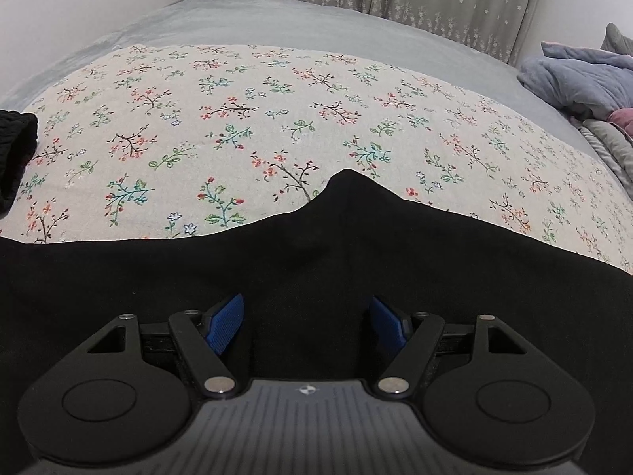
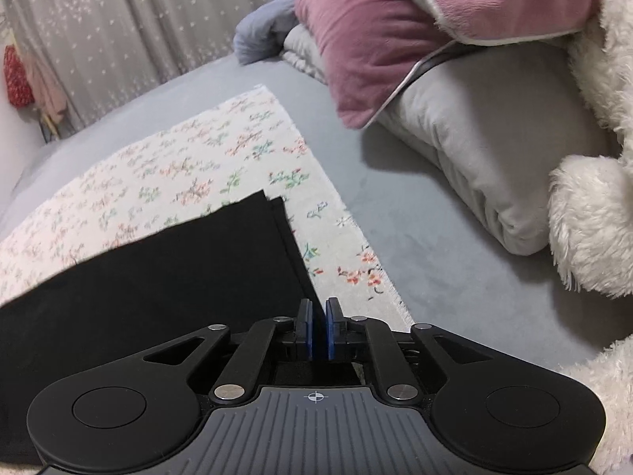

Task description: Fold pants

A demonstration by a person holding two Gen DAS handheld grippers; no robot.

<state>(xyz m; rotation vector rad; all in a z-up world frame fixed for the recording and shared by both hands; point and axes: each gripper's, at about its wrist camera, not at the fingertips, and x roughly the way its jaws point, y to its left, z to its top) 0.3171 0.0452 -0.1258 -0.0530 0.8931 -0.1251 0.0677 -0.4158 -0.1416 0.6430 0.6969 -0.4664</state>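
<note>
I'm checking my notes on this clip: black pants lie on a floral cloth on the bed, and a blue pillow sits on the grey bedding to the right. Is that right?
Not quite: the pillow is pink, not blue, as the right wrist view shows. The rest holds: the black pants lie on the floral cloth on the bed, and the pillow sits on the grey bedding to the right.

No readable text, label, brand or number appears in either view.
</note>
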